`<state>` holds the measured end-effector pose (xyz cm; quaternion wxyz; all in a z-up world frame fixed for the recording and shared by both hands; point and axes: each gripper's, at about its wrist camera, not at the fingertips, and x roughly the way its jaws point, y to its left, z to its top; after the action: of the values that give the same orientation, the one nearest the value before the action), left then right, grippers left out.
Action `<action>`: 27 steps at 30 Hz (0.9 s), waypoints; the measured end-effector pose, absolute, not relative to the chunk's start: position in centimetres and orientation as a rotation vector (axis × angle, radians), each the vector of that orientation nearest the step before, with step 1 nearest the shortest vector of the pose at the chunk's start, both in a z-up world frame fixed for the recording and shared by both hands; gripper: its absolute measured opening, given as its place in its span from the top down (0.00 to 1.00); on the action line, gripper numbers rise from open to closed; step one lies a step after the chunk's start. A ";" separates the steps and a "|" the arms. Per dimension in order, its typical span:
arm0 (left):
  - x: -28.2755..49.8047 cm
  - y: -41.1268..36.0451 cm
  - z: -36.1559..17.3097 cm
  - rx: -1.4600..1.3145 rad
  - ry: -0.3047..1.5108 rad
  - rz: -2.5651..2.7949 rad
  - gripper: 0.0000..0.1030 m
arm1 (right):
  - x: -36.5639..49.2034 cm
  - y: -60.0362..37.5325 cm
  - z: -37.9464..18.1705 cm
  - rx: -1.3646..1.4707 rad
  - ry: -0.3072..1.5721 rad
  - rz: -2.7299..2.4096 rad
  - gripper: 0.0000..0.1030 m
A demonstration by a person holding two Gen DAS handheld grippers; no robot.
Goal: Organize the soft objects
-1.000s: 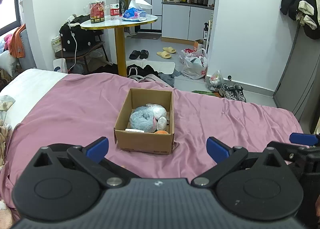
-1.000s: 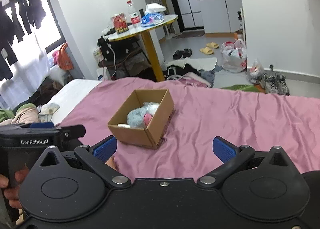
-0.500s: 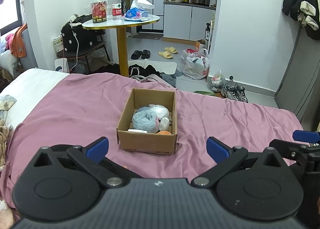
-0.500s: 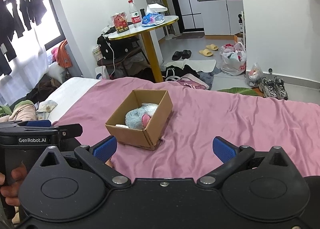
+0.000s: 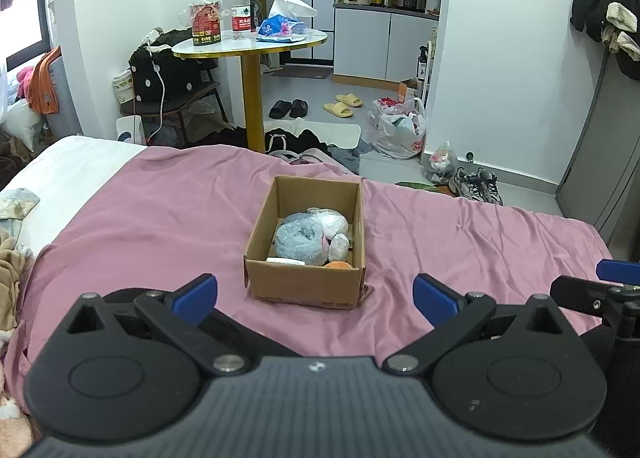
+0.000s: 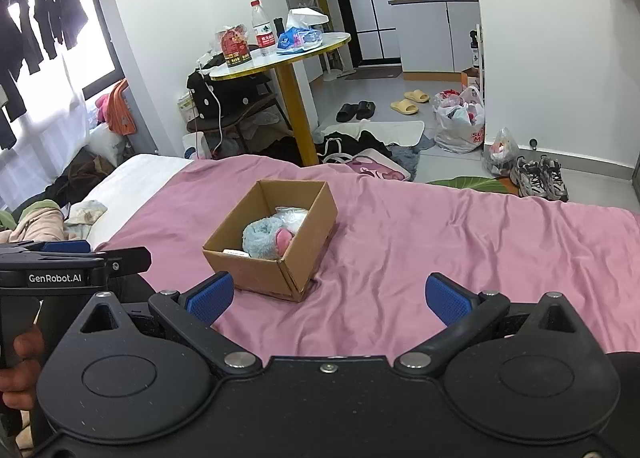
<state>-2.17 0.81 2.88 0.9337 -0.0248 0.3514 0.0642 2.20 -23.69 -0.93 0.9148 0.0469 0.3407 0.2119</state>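
Observation:
An open cardboard box [image 5: 304, 282] stands on the pink bedsheet [image 5: 140, 210]; it also shows in the right wrist view [image 6: 256, 274]. Inside lie a fluffy light-blue plush [image 5: 298, 240], a white soft item [image 5: 332, 223], a small white ball [image 5: 340, 246] and an orange piece [image 5: 338, 264]. The right wrist view shows the blue plush [image 6: 262, 236] with a pink part [image 6: 283, 237]. My left gripper [image 5: 315, 294] is open and empty, held back from the box. My right gripper [image 6: 328, 296] is open and empty, to the right of the box's near corner.
Clothes and a towel [image 6: 86, 210] lie at the bed's left edge. A round yellow-legged table [image 5: 252, 44] with bottles stands beyond the bed. Slippers [image 5: 344, 104], bags [image 5: 400, 130] and shoes [image 5: 476, 184] lie on the floor. The left gripper's body [image 6: 48, 270] shows in the right wrist view.
Both grippers have drawn back and up a little from the box, so it sits farther off in both views. Both stay open; nothing was picked up.

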 end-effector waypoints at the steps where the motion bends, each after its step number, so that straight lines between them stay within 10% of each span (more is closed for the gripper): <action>1: -2.1 0.8 2.9 -0.050 0.719 0.131 0.00 | 2.2 -23.7 -0.9 0.095 0.701 0.434 0.00; 27: -2.2 1.1 3.4 -0.039 0.706 0.135 0.00 | 2.2 -24.2 -0.9 0.119 0.696 0.415 0.00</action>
<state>-2.16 1.10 3.40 0.9360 -0.0191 0.3453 0.0658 2.23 -24.16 -0.91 0.9174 0.0576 0.3382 0.2018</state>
